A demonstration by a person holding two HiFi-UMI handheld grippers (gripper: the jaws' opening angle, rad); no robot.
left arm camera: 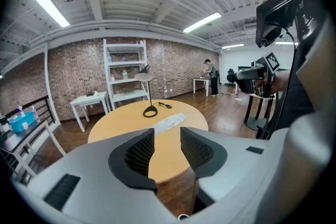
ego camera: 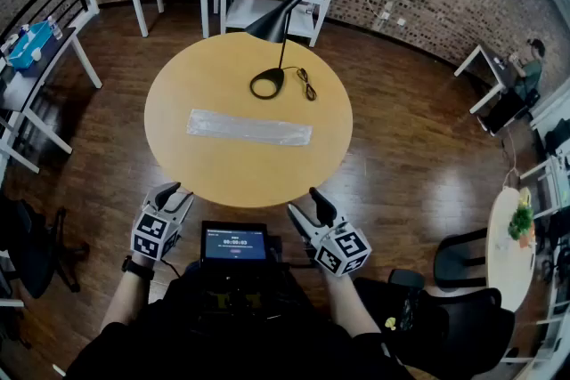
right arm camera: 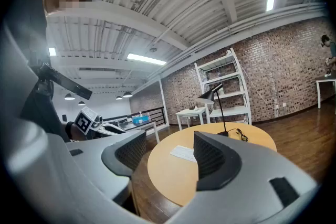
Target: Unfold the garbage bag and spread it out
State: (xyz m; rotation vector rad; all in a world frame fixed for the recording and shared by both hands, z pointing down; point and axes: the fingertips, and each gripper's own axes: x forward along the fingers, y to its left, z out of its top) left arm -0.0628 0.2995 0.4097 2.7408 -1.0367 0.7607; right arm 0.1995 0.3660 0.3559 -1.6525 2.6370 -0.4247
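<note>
Left gripper (ego camera: 175,194) and right gripper (ego camera: 305,204) hover short of the near edge of the table (ego camera: 200,169), jaws apart, empty. Garbage bag (ego camera: 249,128) lies folded mid-table, untouched. Unfolding not begun; next, reach forward and pinch an edge.

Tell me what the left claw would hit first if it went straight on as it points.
Most likely the round table, near its front edge, short of the folded garbage bag; depth is unclear.

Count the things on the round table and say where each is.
2. The folded garbage bag lies flat at the middle of the round table; the black desk lamp stands beyond it near the far edge, its cord beside the base. Nothing looks hidden.
</note>
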